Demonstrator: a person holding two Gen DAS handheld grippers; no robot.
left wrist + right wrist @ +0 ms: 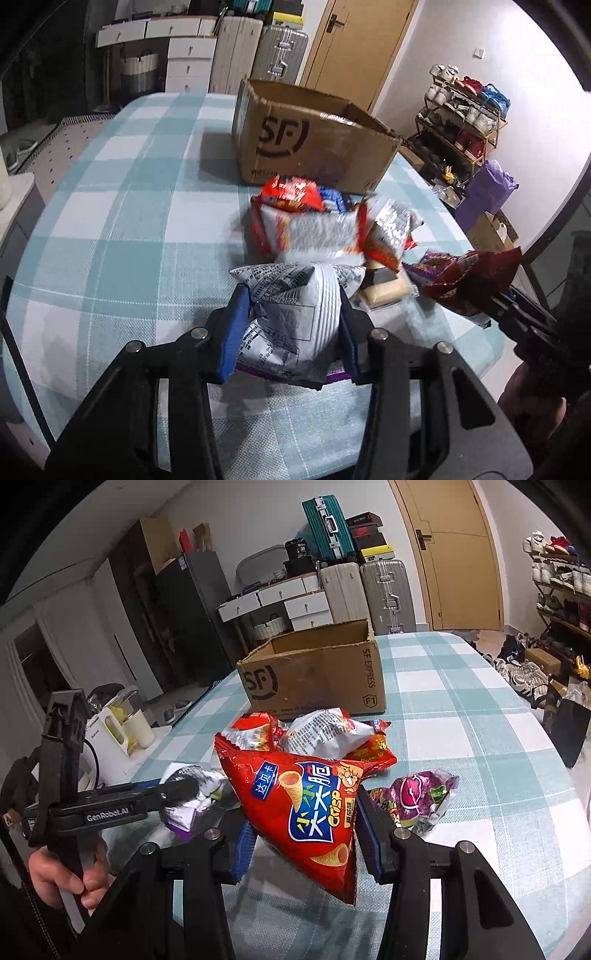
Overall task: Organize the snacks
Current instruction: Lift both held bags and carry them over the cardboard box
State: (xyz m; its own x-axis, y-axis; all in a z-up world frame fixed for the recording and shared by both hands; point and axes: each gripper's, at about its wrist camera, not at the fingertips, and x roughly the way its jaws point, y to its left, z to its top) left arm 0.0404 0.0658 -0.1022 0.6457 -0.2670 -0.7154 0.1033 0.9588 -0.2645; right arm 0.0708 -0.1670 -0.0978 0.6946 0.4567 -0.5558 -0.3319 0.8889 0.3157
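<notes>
While the brown open-topped cardboard box [314, 672] stands apparently empty, though its floor is mostly hidden, nearly all the sorting is left. The left gripper [291, 321] is clamped on a silvery white foil snack bag [291, 314], held just above the checked teal tabletop [129, 206]. The right gripper [303, 834] pinches a red crinkly cone-crisp bag [306, 805], lifted clear. A loose heap of red and white packets [321, 734] and a purple packet [413, 797] lie before the box.

Black plastic tongs [291, 328], blue pads [232, 332], silver pivot screws; white "GenRobot.AI" lettering on side.
</notes>
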